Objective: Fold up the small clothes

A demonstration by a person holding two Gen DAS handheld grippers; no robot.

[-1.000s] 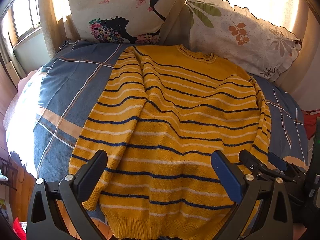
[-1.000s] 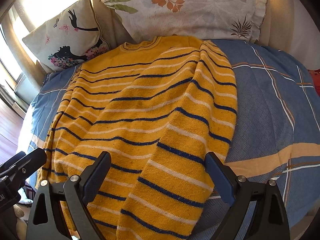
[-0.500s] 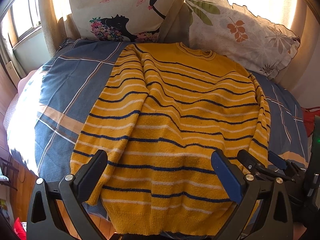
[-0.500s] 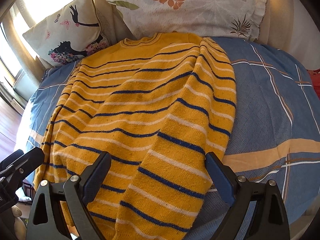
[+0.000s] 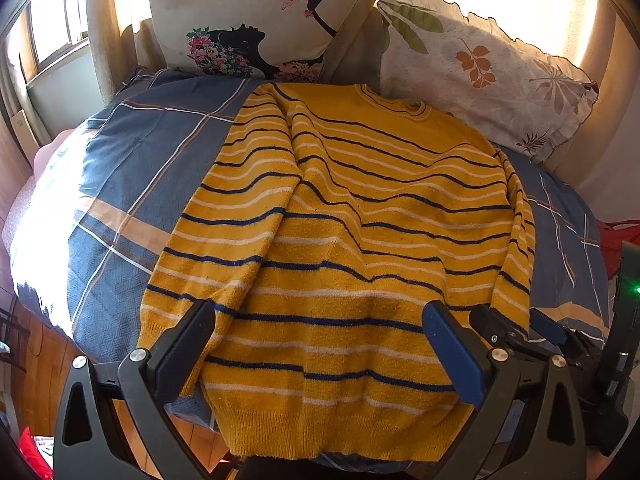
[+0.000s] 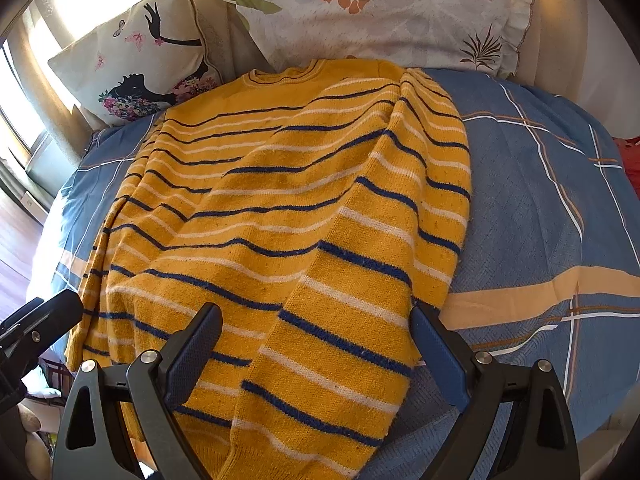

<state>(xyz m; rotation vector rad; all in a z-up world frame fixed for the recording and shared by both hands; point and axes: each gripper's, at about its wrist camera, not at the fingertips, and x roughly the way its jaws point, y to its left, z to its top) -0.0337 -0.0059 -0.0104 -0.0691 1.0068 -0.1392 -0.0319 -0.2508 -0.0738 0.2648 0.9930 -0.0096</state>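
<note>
So both grippers are sitting wide open right now, nothing pinched in either one. My left gripper (image 5: 320, 344) hovers over the bottom hem of the yellow striped sweater (image 5: 360, 240), and compared with a second ago that hem has slid further into view, so I've backed off and lifted a bit; more of the ribbed edge shows below the jaws than before. Same story on the right gripper (image 6: 316, 344): it hangs over the right sleeve (image 6: 360, 280), which lies folded down along the body, and the cuff end now reaches lower in frame than it did a moment back. The sweater itself hasn't budged on the blue plaid bedspread (image 6: 540, 200), it's lying front up with the hem at the near edge of the bed and slightly overhanging it. The left sleeve (image 5: 224, 232) runs down the left side, partly over the body. Further up, the collar (image 5: 396, 102) points at the butterfly cushion (image 5: 256, 20) and the leaf-print pillow (image 5: 480, 68) propped at the head. My read: the sleeves are in place and I've pulled back to line up on the hem, so the next step is probably pinching both bottom corners and bringing them up toward the collar. The knit's floppy, so the sleeves could slip out when I lift.
</note>
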